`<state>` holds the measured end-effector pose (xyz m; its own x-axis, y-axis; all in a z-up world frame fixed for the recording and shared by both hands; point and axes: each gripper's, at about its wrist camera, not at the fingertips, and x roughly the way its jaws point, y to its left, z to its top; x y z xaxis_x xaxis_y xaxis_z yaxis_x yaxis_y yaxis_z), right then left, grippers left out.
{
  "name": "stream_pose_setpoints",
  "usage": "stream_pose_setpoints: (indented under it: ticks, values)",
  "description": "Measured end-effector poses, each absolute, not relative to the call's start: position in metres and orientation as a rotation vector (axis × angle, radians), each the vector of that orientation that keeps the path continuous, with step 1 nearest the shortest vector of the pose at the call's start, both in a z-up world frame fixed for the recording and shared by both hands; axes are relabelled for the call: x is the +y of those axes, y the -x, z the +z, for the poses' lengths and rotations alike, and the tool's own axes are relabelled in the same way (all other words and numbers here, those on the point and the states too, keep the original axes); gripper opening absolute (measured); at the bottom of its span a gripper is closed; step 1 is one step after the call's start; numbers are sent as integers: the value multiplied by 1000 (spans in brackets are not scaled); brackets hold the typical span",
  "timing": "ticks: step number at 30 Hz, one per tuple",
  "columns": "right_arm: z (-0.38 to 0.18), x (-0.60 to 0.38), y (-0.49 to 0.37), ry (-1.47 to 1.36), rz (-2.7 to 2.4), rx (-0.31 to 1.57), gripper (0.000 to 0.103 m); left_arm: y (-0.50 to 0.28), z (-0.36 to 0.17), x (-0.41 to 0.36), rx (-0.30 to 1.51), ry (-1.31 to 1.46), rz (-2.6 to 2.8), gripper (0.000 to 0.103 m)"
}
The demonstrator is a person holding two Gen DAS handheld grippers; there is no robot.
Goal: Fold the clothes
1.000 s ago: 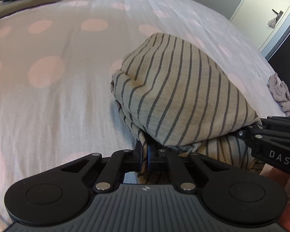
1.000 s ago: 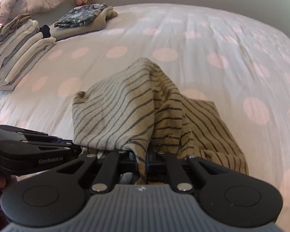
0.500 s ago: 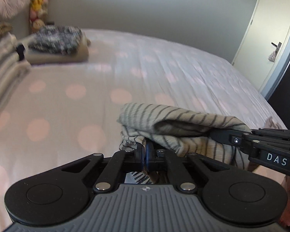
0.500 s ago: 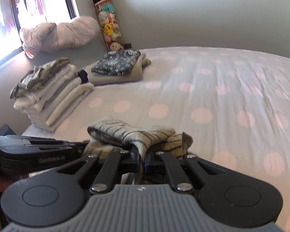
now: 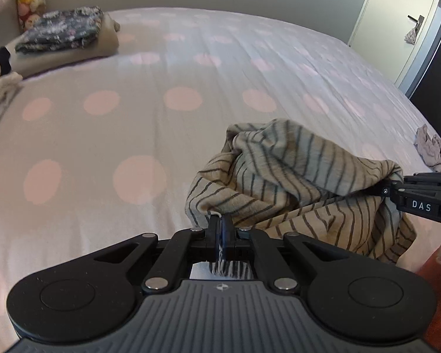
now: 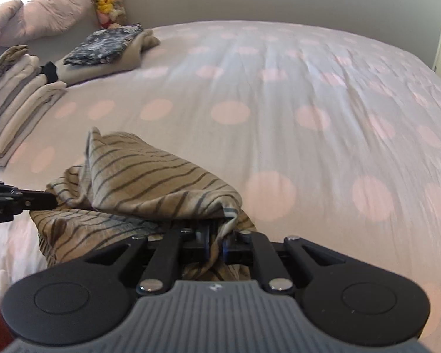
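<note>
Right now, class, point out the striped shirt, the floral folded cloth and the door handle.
striped shirt [image 5: 282, 161], left wrist view, bunched upper fold.
floral folded cloth [image 6: 105, 42], right wrist view, top face.
door handle [image 5: 415, 17], left wrist view, the lever.
</note>
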<state>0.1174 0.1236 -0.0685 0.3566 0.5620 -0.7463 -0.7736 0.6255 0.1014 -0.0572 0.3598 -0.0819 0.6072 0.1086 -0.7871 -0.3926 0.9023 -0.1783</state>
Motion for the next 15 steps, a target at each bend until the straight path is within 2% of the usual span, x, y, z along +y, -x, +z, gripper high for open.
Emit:
stream_pose_setpoints:
  ticks: [4,5,6,7,10,12,15]
  values:
    - [-85,117,-129,257,836,870,16,53,-93,366,875,379,293,0]
    - [-86,116,-130,249,820,868,22,52,-94,366,879,362,303,0]
    - [-87,115,-131,240,801,862,33,51,-95,365,879,351,311,1]
    - [-87,113,-133,230,775,856,37,53,-96,366,875,351,317,1]
    - [-87,102,-143,172,685,855,38,61,-91,369,836,366,326,5]
    - [-83,93,-147,117,662,857,38,68,-85,369,806,375,329,12]
    - [-69,84,-140,73,695,825,38,76,-77,366,779,383,317,12]
